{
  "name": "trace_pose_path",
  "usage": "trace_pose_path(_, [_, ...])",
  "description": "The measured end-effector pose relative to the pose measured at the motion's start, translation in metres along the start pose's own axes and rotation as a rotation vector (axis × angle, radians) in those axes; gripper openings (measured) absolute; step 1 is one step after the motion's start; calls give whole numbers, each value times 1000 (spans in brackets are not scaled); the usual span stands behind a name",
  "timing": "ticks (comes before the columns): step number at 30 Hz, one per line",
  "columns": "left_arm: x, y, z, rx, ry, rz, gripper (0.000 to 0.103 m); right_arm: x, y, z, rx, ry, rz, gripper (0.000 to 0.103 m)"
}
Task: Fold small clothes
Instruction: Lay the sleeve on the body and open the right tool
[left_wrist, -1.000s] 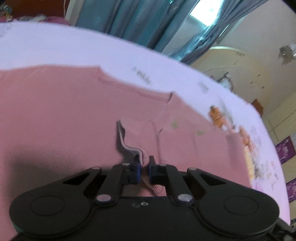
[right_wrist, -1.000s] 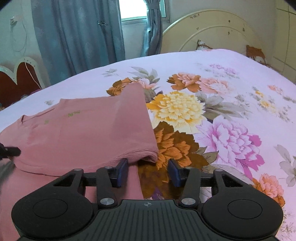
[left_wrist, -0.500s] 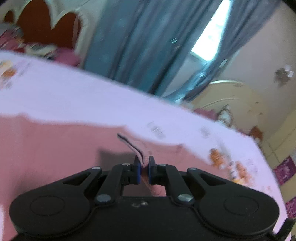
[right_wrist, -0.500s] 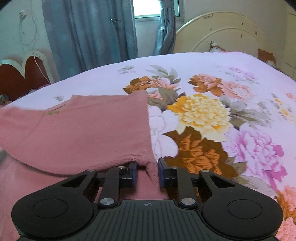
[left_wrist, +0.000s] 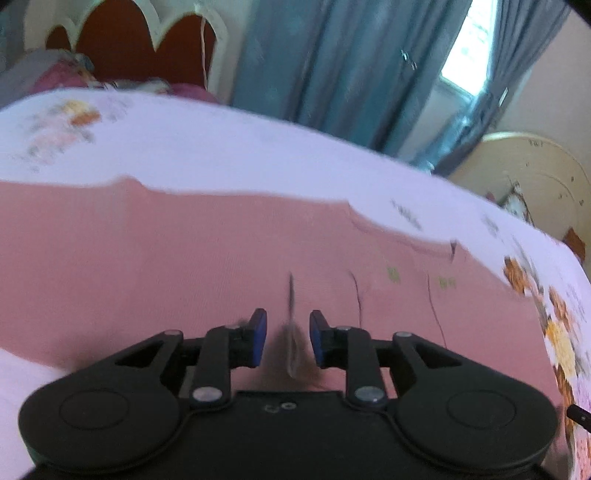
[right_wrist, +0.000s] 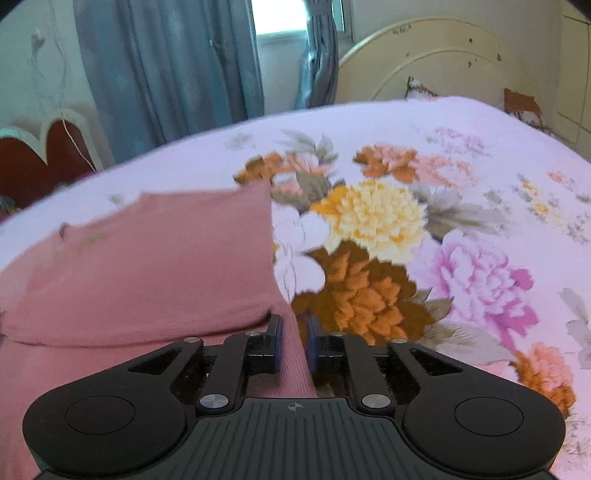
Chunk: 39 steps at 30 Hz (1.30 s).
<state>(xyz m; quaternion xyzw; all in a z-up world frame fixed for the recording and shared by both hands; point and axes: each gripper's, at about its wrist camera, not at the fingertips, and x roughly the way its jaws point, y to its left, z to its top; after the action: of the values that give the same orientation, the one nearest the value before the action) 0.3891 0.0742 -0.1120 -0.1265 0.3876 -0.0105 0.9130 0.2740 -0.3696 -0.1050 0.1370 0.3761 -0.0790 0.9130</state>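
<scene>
Left gripper fingers parted (cloth released) — right gripper pinching

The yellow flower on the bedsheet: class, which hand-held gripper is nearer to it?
Right. The right hand-held gripper sits at the pink garment's edge, with the yellow flower just ahead. The left hand-held gripper is over mid-garment, flowers far to its right.

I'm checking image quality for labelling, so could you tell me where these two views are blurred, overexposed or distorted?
Left wrist view: motion blur smears the pink garment and the fabric edge between the left hand-held gripper fingers; the window is blown out. Right wrist view: sharper, though the floral bedsheet is softly blurred; the window is overexposed too. Both views bend the bed into a fisheye curve.
</scene>
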Motion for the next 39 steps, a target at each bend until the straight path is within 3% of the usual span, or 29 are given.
trace_pose_path(1, [-4,-1,4,3,-15,-7,26,-1,0,4,-5,-15,1,49])
trace_pose_path(2, [-5,-5,6,13,-21,-20,26,1,1,9,-9,-29,3,50])
trace_pose_path(7, [17,-40,4,86,4,-81,26,40,7,36,-6,2,44,50])
trace_pose_path(14, [49,-52,-10,142,72,-74,26,106,11,68,20,46,69,49])
trace_pose_path(18, [53,-47,-15,159,69,-65,27,138,12,83,36,70,80,26])
trace_pose_path(21, [53,-47,-14,160,71,-61,28,151,17,90,24,69,84,23])
trace_pose_path(22, [54,-48,-14,163,70,-59,29,152,20,91,9,64,81,8])
trace_pose_path(27, [55,-51,-16,187,55,-44,29,151,21,80,-44,-3,19,7])
trace_pose_path(31, [50,-50,-11,170,70,-41,35,139,31,81,-49,-21,-15,10])
trace_pose_path(35, [36,-44,-5,147,42,-21,64,107,54,75,-107,-54,41,17])
trace_pose_path(37, [27,-42,-2,150,25,-17,64,92,70,68,-132,-52,101,29])
trace_pose_path(39, [19,-36,0,146,23,-13,65,81,93,56,-189,-45,147,31])
